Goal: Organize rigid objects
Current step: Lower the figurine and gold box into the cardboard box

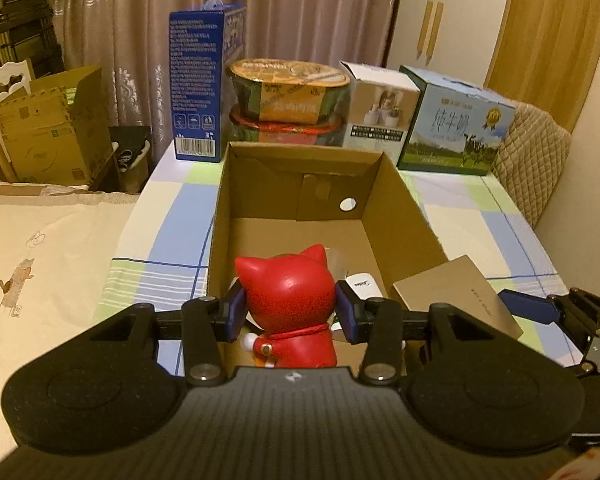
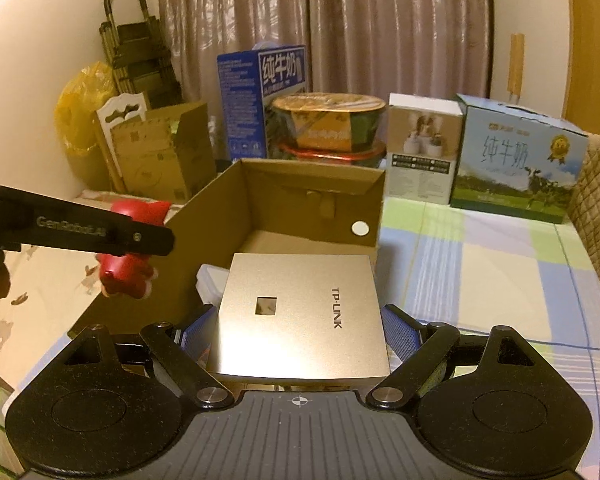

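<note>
Glossy red cat-eared figurine (image 1: 290, 300) held upright above near end of open brown cardboard box (image 1: 400, 200) on desk; flat gold TP-LINK box (image 2: 300, 312) held level over same end; white device (image 1: 364, 286) lying inside box on floor.

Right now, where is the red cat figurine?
The red cat figurine is clamped between the left gripper fingers, at the near end of the open cardboard box. In the right wrist view it shows at left, beside the box's left wall.
</note>
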{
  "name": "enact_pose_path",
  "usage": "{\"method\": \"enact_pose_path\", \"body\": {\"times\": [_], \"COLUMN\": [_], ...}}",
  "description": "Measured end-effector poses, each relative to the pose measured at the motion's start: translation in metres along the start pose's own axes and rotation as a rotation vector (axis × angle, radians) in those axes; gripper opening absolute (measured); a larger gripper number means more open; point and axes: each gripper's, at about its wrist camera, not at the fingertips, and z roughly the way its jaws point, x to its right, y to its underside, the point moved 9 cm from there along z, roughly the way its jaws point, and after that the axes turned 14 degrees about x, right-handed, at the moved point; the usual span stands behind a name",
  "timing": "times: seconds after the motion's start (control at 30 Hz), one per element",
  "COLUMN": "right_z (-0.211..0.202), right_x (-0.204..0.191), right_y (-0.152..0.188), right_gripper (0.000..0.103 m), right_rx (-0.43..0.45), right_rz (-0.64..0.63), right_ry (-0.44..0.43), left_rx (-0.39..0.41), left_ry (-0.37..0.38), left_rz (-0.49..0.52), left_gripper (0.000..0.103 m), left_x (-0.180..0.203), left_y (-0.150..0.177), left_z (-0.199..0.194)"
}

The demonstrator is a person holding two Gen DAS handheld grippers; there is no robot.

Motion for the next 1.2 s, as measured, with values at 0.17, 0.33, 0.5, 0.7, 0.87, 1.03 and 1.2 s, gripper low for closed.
{"method": "enact_pose_path", "body": {"times": [0.17,0.33,0.5,0.7,0.87,1.03,1.2], "right_z": [0.010,0.016,0.023,0.025,0.026,0.027,0.028], "right_x": [-0.002,-0.005,-0.006,-0.005,-0.008,-0.011,-0.013], "right_y": [0.003,0.006,0.010,0.009,0.008,0.008,0.008], "right_gripper": [0.085,0.085,0.085,0.085,0.085,0.085,0.085], "right_rx": [-0.010,-0.019,-0.029,-0.025,-0.021,-0.017,-0.018], "right_rz": [-0.001,-0.005,-0.007,-0.009,-0.014,-0.018,-0.017], "right_ry": [-0.004,-0.009,-0.010,-0.010,-0.012,-0.016,-0.019], "left_rx": [-0.024,-0.047,-0.060,-0.072,-0.075,-0.079,-0.082], "left_ry": [0.005,0.010,0.013,0.013,0.012,0.012,0.011], "left_rz": [0.007,0.015,0.017,0.026,0.034,0.039,0.042], "left_gripper": [0.040,0.041,0.041,0.041,0.041,0.041,0.041], "left_x": [-0.002,-0.003,-0.004,-0.005,-0.006,-0.007,-0.006], "left_y": [0.007,0.014,0.019,0.022,0.023,0.024,0.025], "left_z": [0.011,0.018,0.023,0.028,0.029,0.030,0.030]}}
